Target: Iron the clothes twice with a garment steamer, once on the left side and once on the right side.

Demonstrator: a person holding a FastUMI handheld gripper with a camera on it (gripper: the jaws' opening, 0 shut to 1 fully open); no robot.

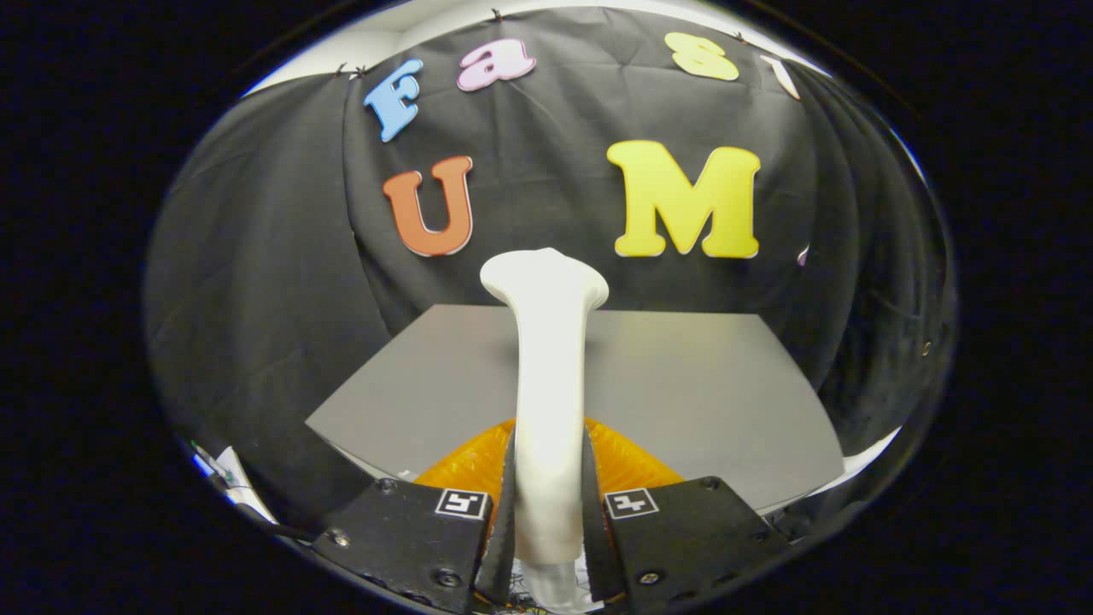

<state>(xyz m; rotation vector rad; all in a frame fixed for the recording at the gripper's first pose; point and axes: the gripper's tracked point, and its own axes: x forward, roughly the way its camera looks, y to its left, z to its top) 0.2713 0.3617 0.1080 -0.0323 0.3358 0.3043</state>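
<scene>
Gripper view, near to far. The gripper (548, 504) occupies the nearest part of the scene: two black fingers (410, 534), each carrying a small square black-and-white marker (462, 502) on its upper face. The fingers are drawn in and clamped on the white handle of the steamer (548, 376), one inner pad pressing on each side of it. Below the grip point the handle's base turns pale and translucent, and its detail there is too blurred to make out.

From between the fingers the steamer rises upright, a smooth white column that narrows slightly and then flares into a wider, rounded head (545, 278) at the top. The face of the head is turned away, so its outlet cannot be seen.

Just ahead of the fingers, on either side of the handle, lies the orange garment (628, 461). Its fabric is ribbed or pleated, and it spreads out low behind the handle. It rests on the near part of the grey surface (700, 384), whose flat top extends beyond the garment to a straight far edge.

Beyond the surface hangs the black cloth wall (256, 282), creased in vertical folds.
</scene>
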